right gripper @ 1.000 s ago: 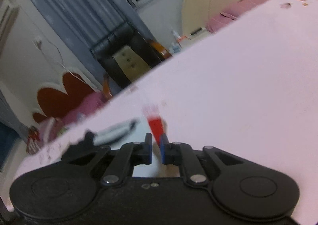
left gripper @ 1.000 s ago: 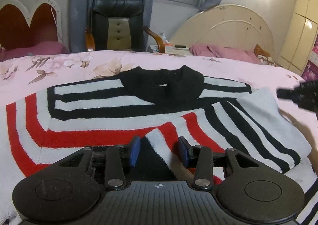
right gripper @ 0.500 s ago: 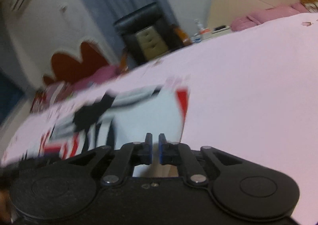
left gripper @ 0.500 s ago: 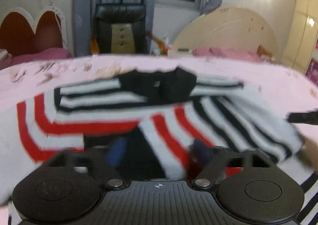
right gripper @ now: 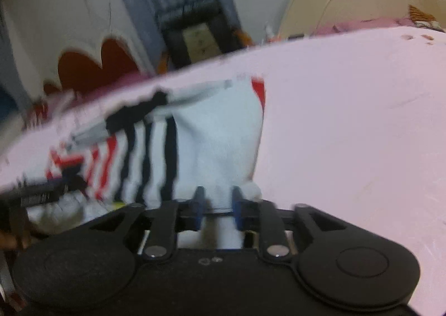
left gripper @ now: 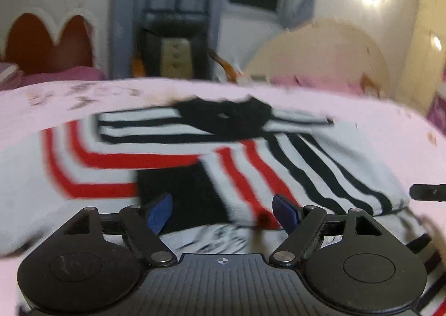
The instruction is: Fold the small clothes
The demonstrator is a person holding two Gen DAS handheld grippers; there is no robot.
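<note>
A small striped sweater [left gripper: 195, 148], white with black and red stripes and a black collar, lies on the pink bed. One sleeve [left gripper: 306, 165] is folded across its front. My left gripper [left gripper: 223, 208] is open just above the sweater's near hem, holding nothing. My right gripper [right gripper: 216, 204] is partly open at the white edge of the folded sleeve [right gripper: 217, 143], with cloth showing between its blue pads. Its tip shows at the right edge of the left wrist view [left gripper: 426, 192]. The left gripper shows at the left of the right wrist view [right gripper: 39, 193].
The pink floral bedsheet [left gripper: 362, 109] spreads around the sweater, with bare sheet to the right [right gripper: 348, 134]. Beyond the bed stand a black chair [left gripper: 172, 48], a cream headboard [left gripper: 320, 53] and a red heart-shaped headboard [left gripper: 47, 40].
My left gripper has opened wide and drawn back from the sleeve. My right gripper has swung toward the sweater and its jaws have parted from shut.
</note>
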